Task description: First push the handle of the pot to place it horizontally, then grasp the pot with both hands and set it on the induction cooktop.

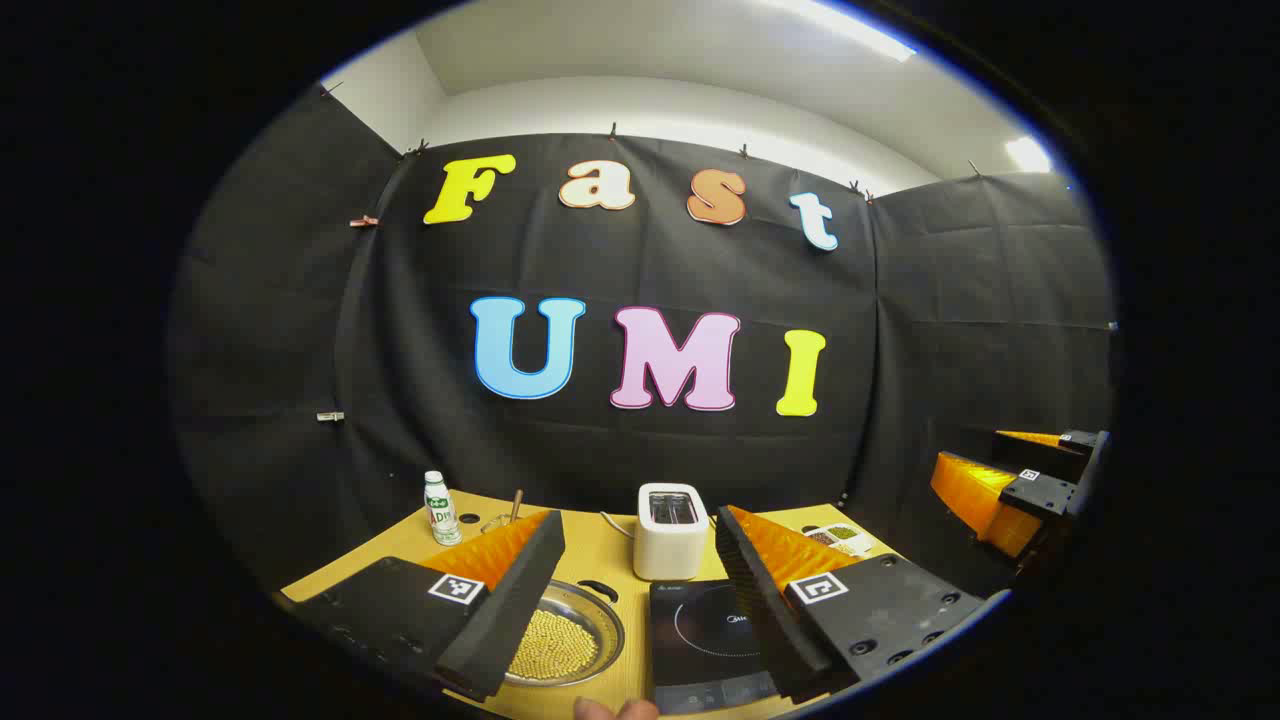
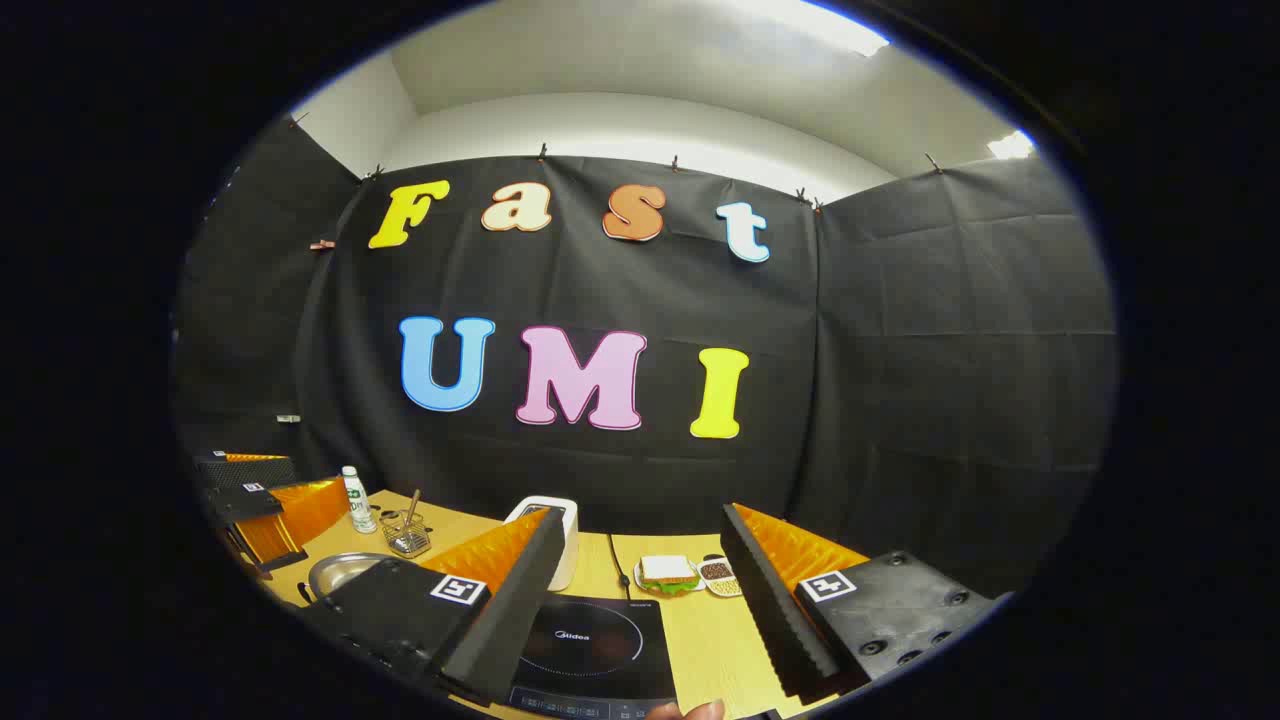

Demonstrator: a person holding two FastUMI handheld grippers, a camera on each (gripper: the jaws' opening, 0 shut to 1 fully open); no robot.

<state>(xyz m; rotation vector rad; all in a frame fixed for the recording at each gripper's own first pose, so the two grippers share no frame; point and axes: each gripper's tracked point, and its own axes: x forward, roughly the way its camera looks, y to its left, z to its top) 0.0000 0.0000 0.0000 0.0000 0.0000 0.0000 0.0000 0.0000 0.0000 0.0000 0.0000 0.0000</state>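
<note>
From the left gripper view I have my left gripper held level above the near edge of the wooden table, pointing at the booth's back wall, its two fingers spread wide with nothing between them. The pot, a shallow steel one with yellowish grains inside, sits on the table just beyond and below my left finger, which hides part of its rim; a dark handle shows at its far right edge. The induction cooktop lies just right of the pot, between my fingers and partly under the right one. Behind it stands a white toaster, with a small bottle at the far left of the table. Off to the right I see the other gripper at about the same height. In the right gripper view my right gripper is also level and wide open, holding nothing, hovering over the cooktop's near edge. The pot's rim peeks out at the left behind my finger, and a sandwich plate and a small dish sit beyond the cooktop. A fingertip shows at the bottom edge.
</note>
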